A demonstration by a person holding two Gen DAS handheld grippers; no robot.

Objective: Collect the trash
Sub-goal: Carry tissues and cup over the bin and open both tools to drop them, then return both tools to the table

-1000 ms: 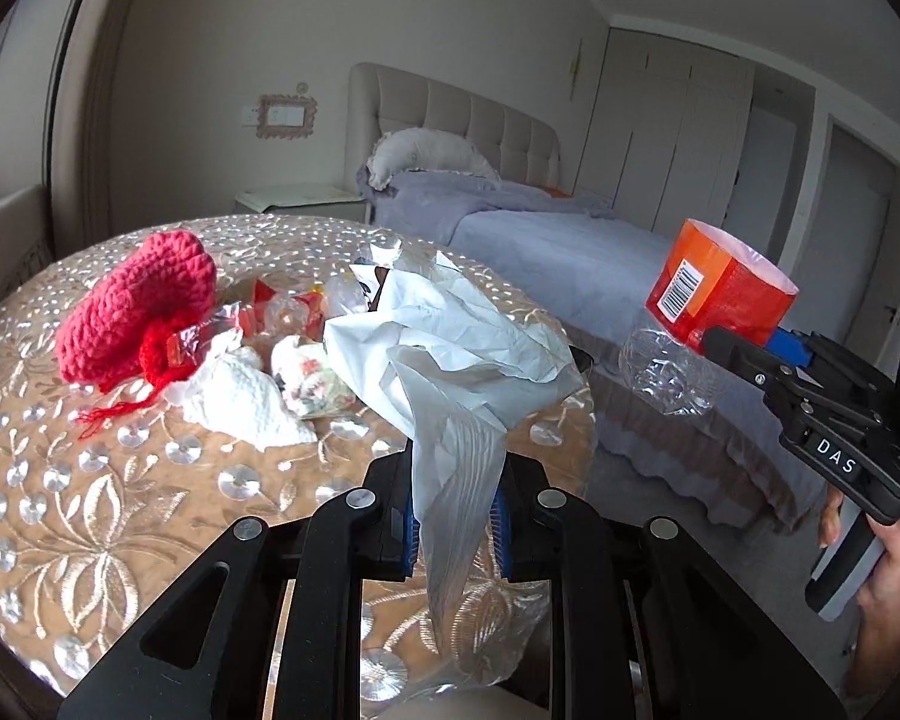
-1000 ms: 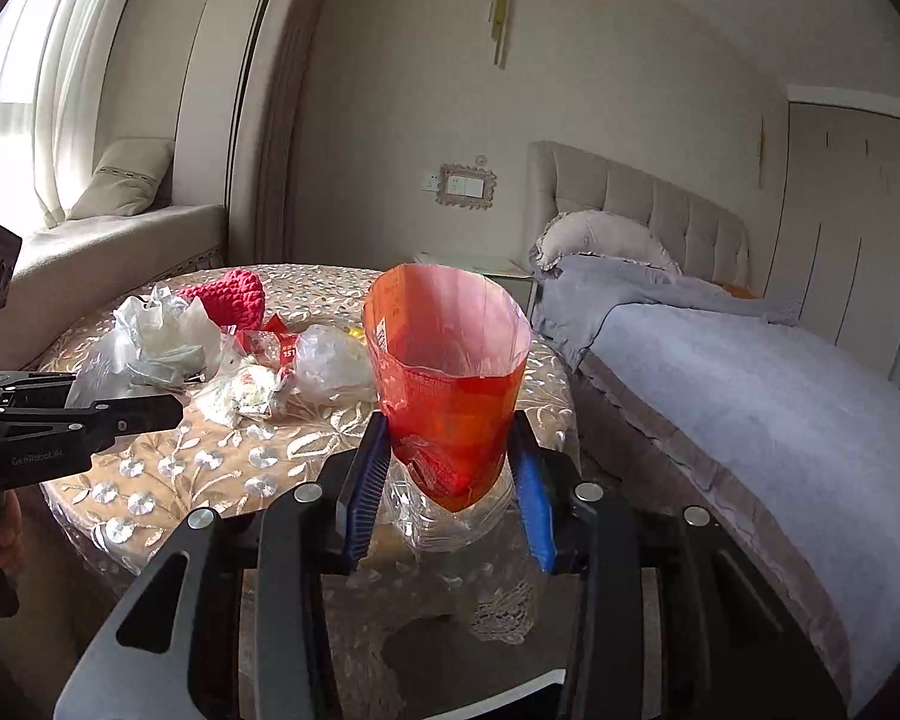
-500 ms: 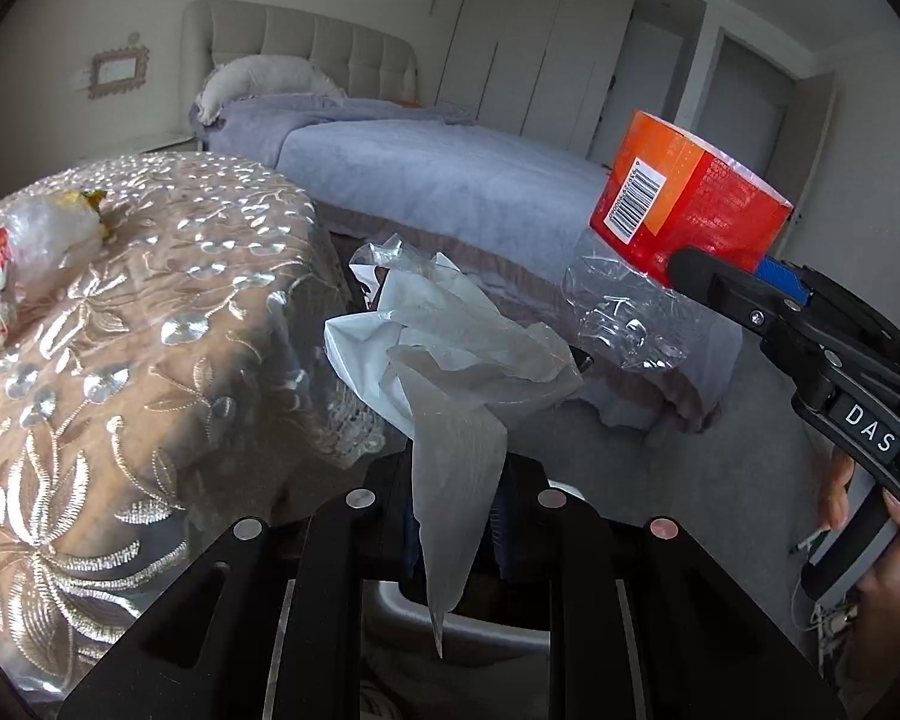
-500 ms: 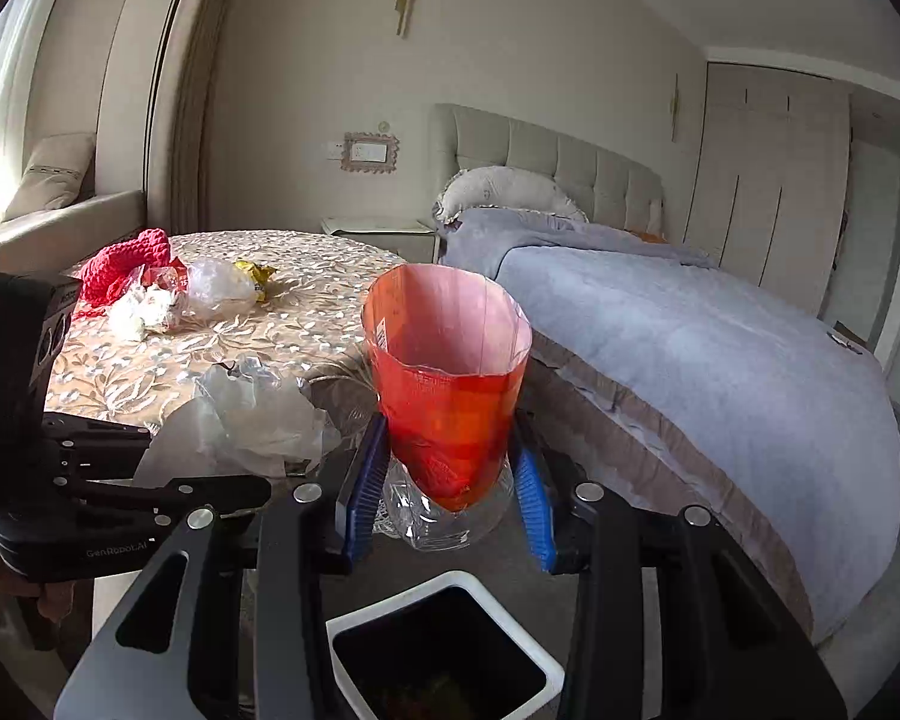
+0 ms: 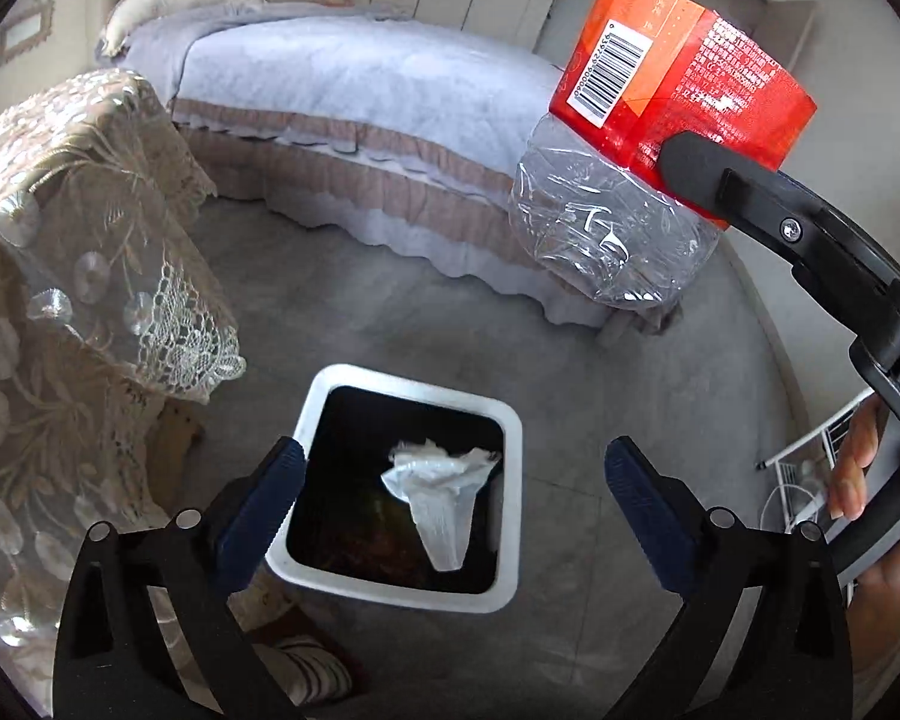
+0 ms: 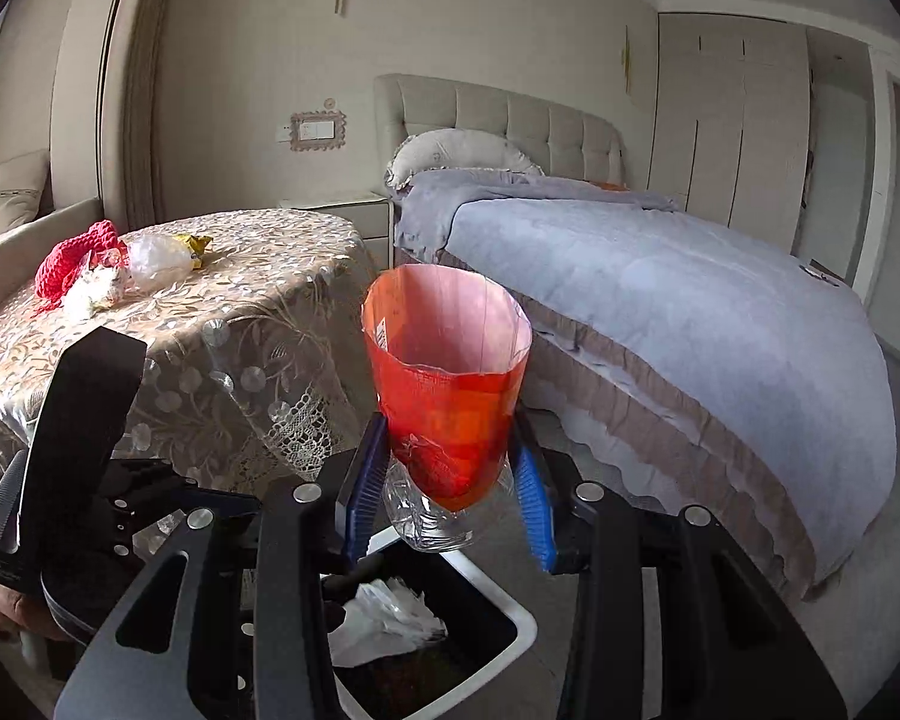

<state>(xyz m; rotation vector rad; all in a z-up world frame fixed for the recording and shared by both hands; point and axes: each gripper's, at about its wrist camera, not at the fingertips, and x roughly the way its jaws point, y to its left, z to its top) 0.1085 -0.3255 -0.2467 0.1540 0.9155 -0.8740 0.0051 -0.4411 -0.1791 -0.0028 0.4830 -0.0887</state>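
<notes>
Left gripper [image 5: 450,480], above the white bin [image 5: 510,420]: its jaws have just been opening and now stand wide apart with nothing between them. A crumpled white plastic bag [image 5: 441,498] is in the bin's dark mouth, clear of both pads. Right gripper [image 6: 447,492]: jaws clamped on a cut-off bottle with a red label [image 6: 447,396], held upright above the bin's near edge. More trash [image 6: 150,258] lies on the lace-covered table [image 6: 240,324] beside the bed [image 6: 660,300].

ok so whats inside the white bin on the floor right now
Inside the white bin a crumpled white plastic bag shows against the black interior, over dark brownish litter at the bottom that is too dim to identify. Anything beneath the bag is hidden.
</notes>
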